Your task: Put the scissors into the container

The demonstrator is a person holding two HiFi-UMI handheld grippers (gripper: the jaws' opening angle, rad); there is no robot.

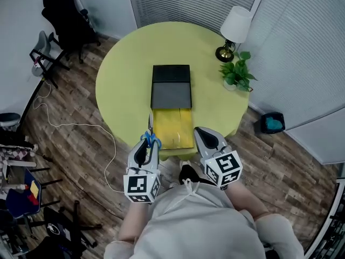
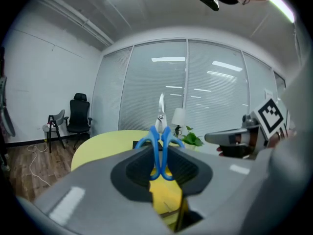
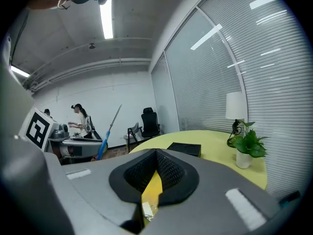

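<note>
1. The scissors (image 2: 160,131) are being held by their blue handles between the pads of the left tongs (image 2: 159,156), which are being kept clamped on them.
2. The metal blades are being pointed away from the person and upward, clear of the tongs' tips in the left gripper view.
3. In the head view the left tongs (image 1: 151,144) are being held over the near edge of the round yellow-green worktop (image 1: 118,74), with the scissors (image 1: 151,136) just at the near left corner of a yellow panel (image 1: 172,127).
4. The scissors are being kept outside the container (image 1: 171,85). This dark box is lying at the middle of the worktop, and the yellow panel is adjoining its near end.
5. Whether the yellow panel is part of the container cannot be told.
6. The right tongs (image 1: 207,139) are being held beside the left pair, near the panel's near right corner.
7. In the right gripper view the pads of the right tongs (image 3: 155,166) are being held together at their tips, with nothing gripped between them, and only a sliver of yellow is being shown through the slit.
8. A white-shaded lamp (image 1: 235,28) and a potted plant (image 1: 237,72) are being carried at the worktop's far right edge, well apart from the container.
9. A black office chair (image 1: 64,15) is being seen on the wooden floor (image 1: 70,144) at far left.
</note>
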